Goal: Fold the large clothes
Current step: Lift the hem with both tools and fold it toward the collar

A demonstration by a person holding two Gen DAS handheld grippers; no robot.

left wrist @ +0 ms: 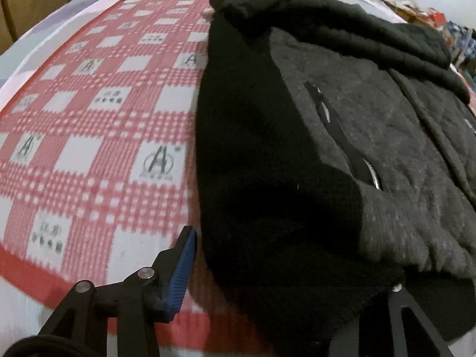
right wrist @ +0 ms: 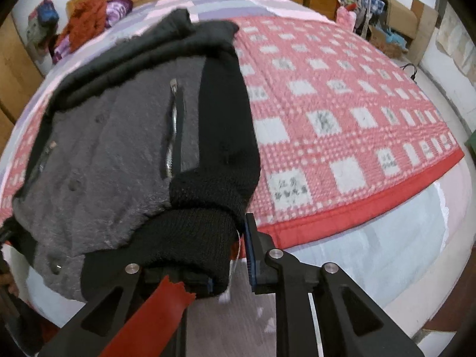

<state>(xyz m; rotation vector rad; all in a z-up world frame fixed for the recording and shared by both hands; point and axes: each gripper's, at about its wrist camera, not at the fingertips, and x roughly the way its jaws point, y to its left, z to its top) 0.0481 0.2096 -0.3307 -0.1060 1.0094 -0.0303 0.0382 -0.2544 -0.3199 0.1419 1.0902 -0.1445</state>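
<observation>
the jacket (left wrist: 342, 136) lies on the red checked blanket (left wrist: 98, 125) spread over the bed (right wrist: 372, 255), its near hem at the bed's edge, both black sleeves (right wrist: 226, 113) laid in over the grey fleece front. the left gripper (left wrist: 285, 279) stands part open: its blue finger (left wrist: 181, 270) is clear of the cloth beside the hem, the other finger is hidden under the black knit, so nothing looks pinched. the right gripper (right wrist: 229, 255) has its jaws narrow around the ribbed cuff (right wrist: 190, 238); whether the pads still press on it cannot be told. the jacket looks thick, soft and fairly heavy, likely to sag and slump between 2 holds rather than slip. the knit cuffs and hem band give the firmest bite; holding the 2 hem corners would probably carry the fold.
</observation>
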